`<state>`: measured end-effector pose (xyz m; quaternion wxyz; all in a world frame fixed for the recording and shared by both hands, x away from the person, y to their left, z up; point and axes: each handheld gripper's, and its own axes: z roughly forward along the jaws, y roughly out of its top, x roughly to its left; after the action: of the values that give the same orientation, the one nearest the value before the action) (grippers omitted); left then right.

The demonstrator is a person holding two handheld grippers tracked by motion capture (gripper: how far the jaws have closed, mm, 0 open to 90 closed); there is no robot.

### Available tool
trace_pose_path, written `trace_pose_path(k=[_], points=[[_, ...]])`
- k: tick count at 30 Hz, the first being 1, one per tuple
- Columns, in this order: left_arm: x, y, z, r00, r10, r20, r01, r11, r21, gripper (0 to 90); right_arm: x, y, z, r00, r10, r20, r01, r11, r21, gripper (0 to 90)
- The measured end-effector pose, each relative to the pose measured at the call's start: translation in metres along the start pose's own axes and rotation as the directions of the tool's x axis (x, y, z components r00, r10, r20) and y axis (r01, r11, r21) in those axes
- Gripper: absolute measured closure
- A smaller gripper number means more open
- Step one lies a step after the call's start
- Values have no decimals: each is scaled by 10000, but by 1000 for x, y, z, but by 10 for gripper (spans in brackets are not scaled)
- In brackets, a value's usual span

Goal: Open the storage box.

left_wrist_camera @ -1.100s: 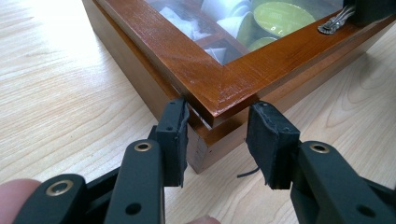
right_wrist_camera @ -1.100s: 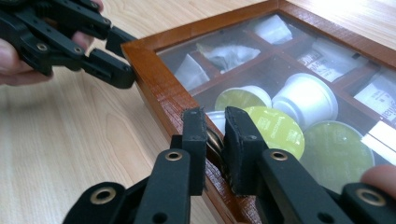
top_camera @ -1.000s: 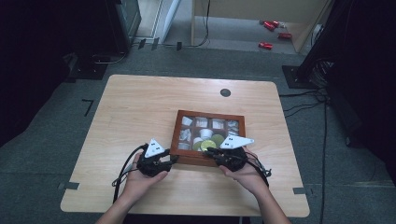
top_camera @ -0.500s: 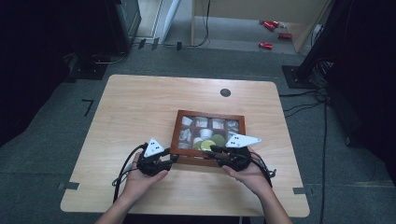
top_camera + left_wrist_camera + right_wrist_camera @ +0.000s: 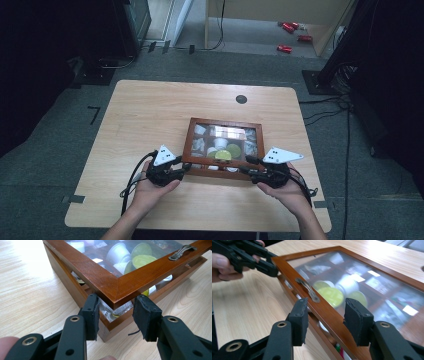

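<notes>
On the near half of the wooden table, the left gripper clamps the near left corner of the glass-topped lid of the wooden box. In the left gripper view one pad presses the lid's left edge and the other its front edge, so the corner sits wedged between the fingers, and the lid is raised a little off the box, with a gap under it through which pods show. The right gripper is at the near right part of the box; its jaws stand apart and have just been opening. In the right gripper view the lid's front rail runs between the fingers without either pad pressing on it, and the metal handle lies on the rail just beyond them. Farther off in that view the left gripper shows at the lid's far corner, gripping it. Compared with a second ago, the right gripper has drawn back toward the right and let go of the lid's front edge, while the left hand has kept its place and its hold. Beyond the rail, under the glass, lie green-topped pods, white pods and packets in compartments. The box sits right of the table's middle, toward the near edge, and a dark round grommet marks the tabletop farther back.
</notes>
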<state>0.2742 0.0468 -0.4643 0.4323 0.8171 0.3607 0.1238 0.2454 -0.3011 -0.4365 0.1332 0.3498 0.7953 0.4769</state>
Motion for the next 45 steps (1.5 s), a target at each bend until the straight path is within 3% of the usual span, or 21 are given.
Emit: trace_pose_path(k=[6, 18, 23, 27, 37, 41, 45], points=[[0, 2, 0, 10000, -20, -14, 20, 10000, -36, 583, -12, -11, -14, 9983, 261, 526, -259, 9997, -51, 483], [0, 2, 0, 10000, -40, -21, 40, 10000, -40, 583, -25, -33, -30, 9901, 27, 1400, -44, 9999, 117, 387], [0, 2, 0, 10000, -19, -23, 18, 10000, -16, 583, -26, -44, -26, 9824, -313, 1842, 238, 9988, 429, 369], [0, 2, -1, 10000, -49, -20, 49, 10000, -62, 583, -27, -47, -22, 9771, -569, 2048, 510, 9981, 341, 399], [1, 3, -2, 10000, -81, -39, 80, 9998, -186, 577, -26, -43, -20, 9641, -1492, 2197, 1478, 9888, 225, 398], [4, 0, -4, 9999, -88, -99, 87, 9999, -139, 576, -26, -41, -21, 9605, -1703, 2199, 1688, 9853, 255, 412], [7, -7, -6, 9998, -130, -162, 129, 9999, -72, 570, -25, -39, -23, 9570, -1817, 2259, 1884, 9821, -82, 448]])
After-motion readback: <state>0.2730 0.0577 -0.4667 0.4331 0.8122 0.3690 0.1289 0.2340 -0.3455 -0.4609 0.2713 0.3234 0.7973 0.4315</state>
